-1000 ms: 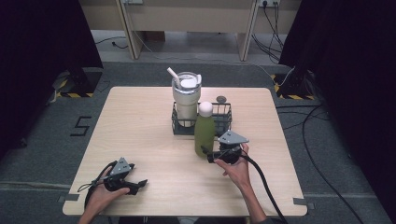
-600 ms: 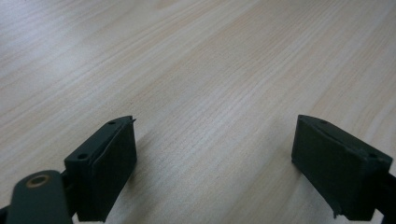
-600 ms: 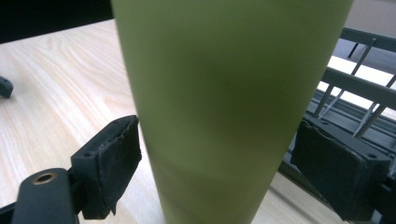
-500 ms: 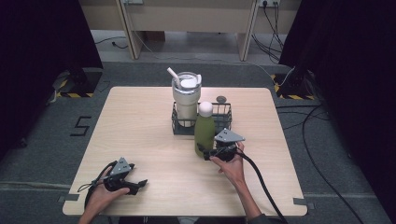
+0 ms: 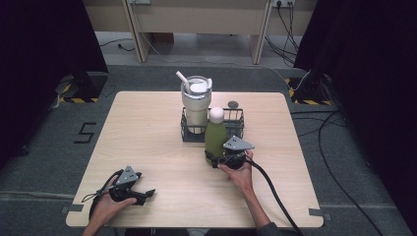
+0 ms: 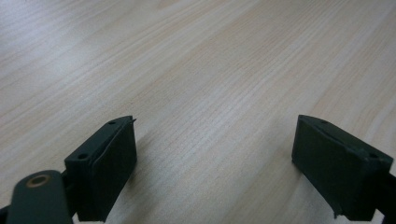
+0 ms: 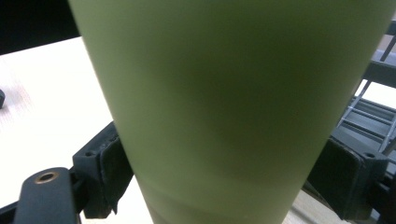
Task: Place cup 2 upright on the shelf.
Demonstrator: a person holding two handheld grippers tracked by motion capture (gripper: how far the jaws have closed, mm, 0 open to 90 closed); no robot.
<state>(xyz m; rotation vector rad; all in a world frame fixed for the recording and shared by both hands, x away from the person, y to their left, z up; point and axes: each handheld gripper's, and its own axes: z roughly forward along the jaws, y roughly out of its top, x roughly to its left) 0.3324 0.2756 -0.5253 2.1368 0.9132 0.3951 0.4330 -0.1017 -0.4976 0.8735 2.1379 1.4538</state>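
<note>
The right gripper (image 5: 216,160) is closed around the lower part of the green bottle (image 5: 215,138); its jaws have just been closing, and in the right gripper view both pads press the sides of the bottle (image 7: 219,107). The bottle stands upright on the bench (image 5: 147,128), a little to the 3 o'clock side of the bench centre, touching or just beside the front of the black wire basket (image 5: 237,123), which is at its 12 o'clock. Inside the basket, in its left compartment, stands a cream tumbler (image 5: 195,103) with a straw. A small dark round thing (image 5: 232,104) lies behind the basket. The left gripper (image 5: 142,194) rests low at about 7 o'clock of the bench, well apart from the bottle; its jaws are wide and hold nothing, with bare wood (image 6: 210,93) between them.
</note>
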